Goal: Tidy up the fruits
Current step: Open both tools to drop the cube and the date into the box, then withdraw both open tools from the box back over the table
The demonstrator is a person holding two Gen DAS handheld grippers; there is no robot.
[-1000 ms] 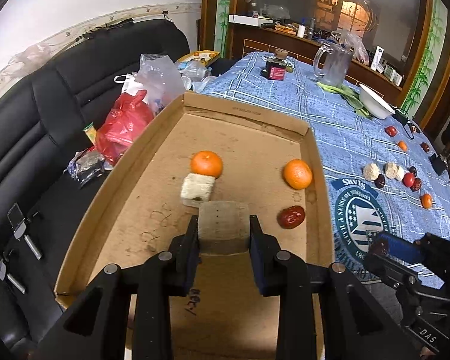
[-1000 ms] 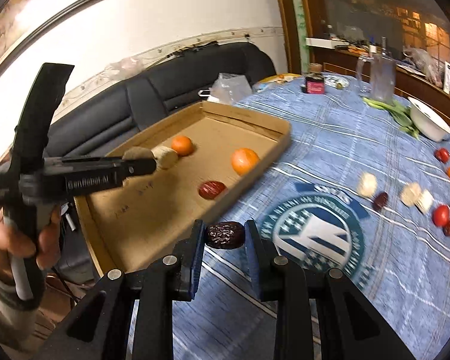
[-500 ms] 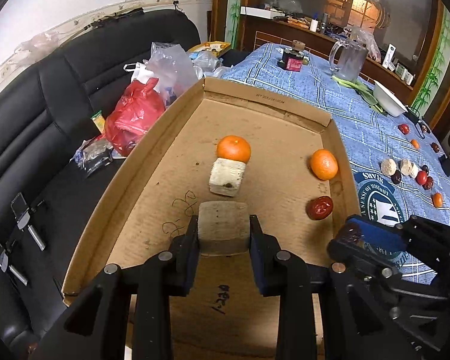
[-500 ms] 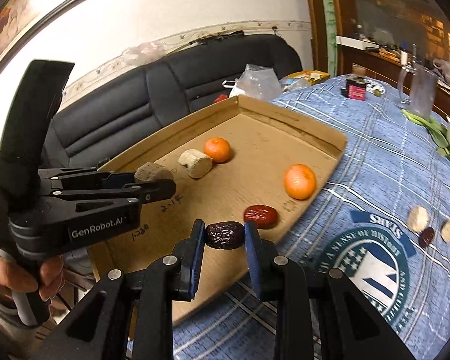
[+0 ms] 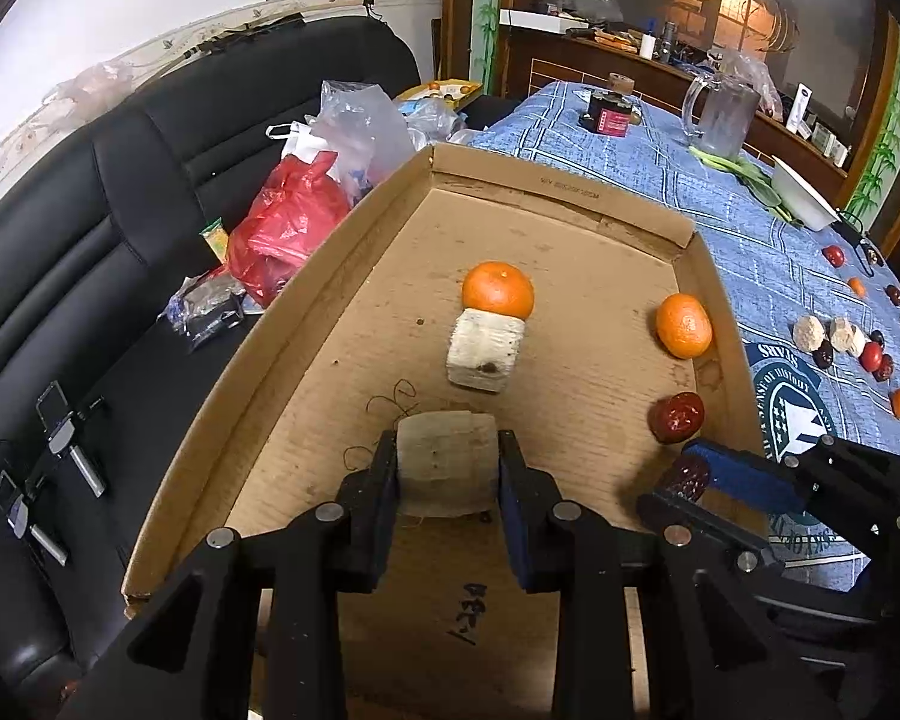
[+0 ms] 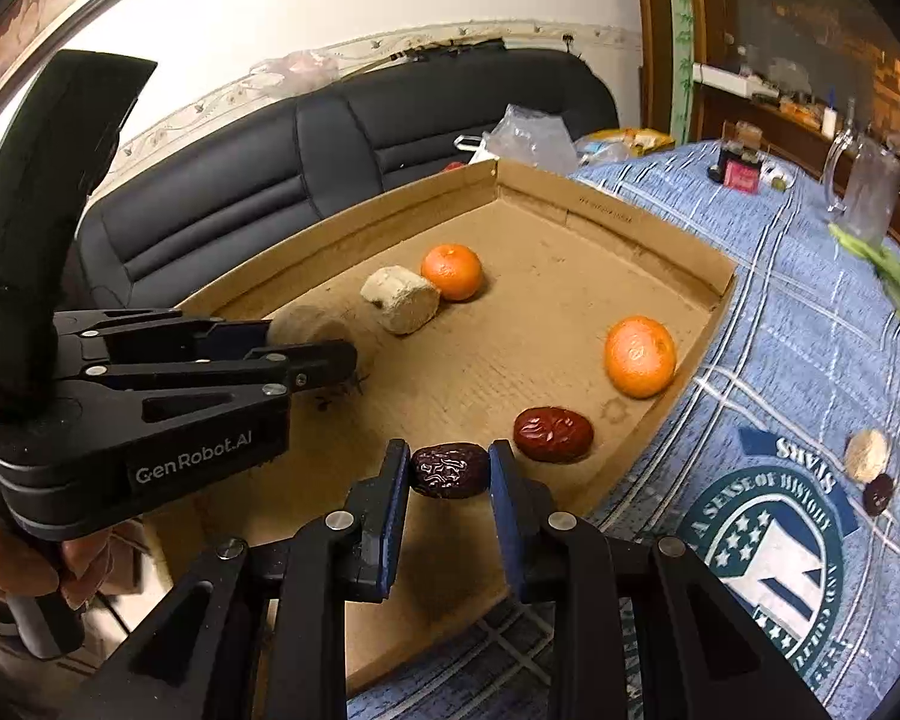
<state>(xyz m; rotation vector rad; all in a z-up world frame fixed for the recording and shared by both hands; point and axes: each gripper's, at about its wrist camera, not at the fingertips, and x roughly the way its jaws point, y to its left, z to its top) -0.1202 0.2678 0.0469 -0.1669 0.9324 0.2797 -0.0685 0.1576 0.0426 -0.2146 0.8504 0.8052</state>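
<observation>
The fruits are lying partly in the cardboard tray point(image 5: 282, 324) and partly on the tabletop point(image 5: 768, 276) covered with a blue cloth. The left gripper point(image 5: 447, 468) is reaching low over the near part of the tray, pointing toward its far wall, and its jaws are pinching a pale beige chunk point(image 5: 447, 462) from both sides. In the right wrist view, this gripper point(image 6: 306, 339) is coming in from the left side, held by a hand point(image 6: 12, 558) at its grip. The right gripper point(image 6: 450, 471) is hovering over the near right part of the tray, close to the tray's right wall, and its jaws are pressing on a dark wrinkled date point(image 6: 450, 471), which is sitting between the two blue pads.

Just beyond the beige chunk, a second pale chunk point(image 5: 486, 348) is lying on the tray floor and touching a tangerine point(image 5: 498, 290) behind it. Another tangerine point(image 5: 684, 325) is resting near the tray's right wall, and a red date point(image 5: 677, 417) is lying nearer along the same wall, just beside the dark date. Toward the right edge of the tabletop, more small fruits point(image 5: 858, 342) are lying in a loose group, well apart from the tray.
</observation>
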